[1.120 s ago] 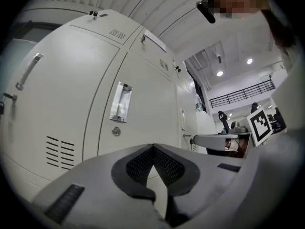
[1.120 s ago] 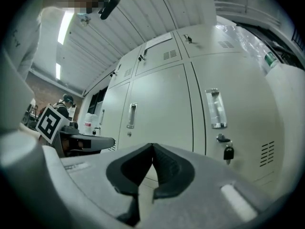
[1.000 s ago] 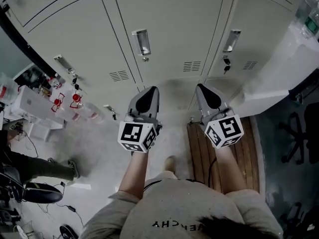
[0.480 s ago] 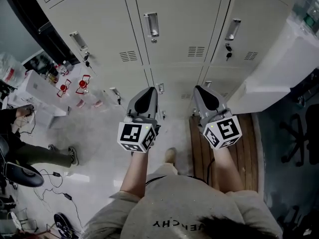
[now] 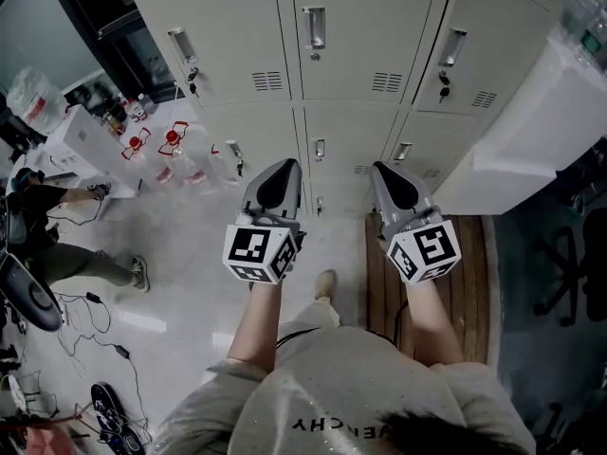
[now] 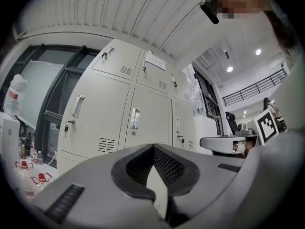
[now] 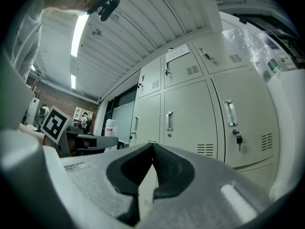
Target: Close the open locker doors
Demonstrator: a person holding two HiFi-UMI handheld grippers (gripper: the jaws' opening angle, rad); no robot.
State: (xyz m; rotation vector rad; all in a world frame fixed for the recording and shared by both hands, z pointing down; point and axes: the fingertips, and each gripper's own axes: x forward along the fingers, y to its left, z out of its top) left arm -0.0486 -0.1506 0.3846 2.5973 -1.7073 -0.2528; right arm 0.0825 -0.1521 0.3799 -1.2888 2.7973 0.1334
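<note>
Ahead of me: locker doors (image 5: 356, 27) on the far side, each one in view flush with its frame.
My left tongs (image 5: 287, 164): together, nothing between them, well short of the doors.
My right tongs (image 5: 379, 166): together, empty, beside the left pair.
Far left, on the floor: red-capped bottles (image 5: 152, 142).

Grey short-sleeved T-shirt (image 5: 332, 391), dark lettering on the front. Pale shoe (image 5: 325, 283). Left tool (image 5: 287, 165) and right tool (image 5: 380, 167) grey and wedge-shaped, dark oval recess on top, black ribbed pads (image 6: 139, 165) inside. White left cube (image 5: 258, 252) and right cube (image 5: 425, 250), black square markers.
</note>
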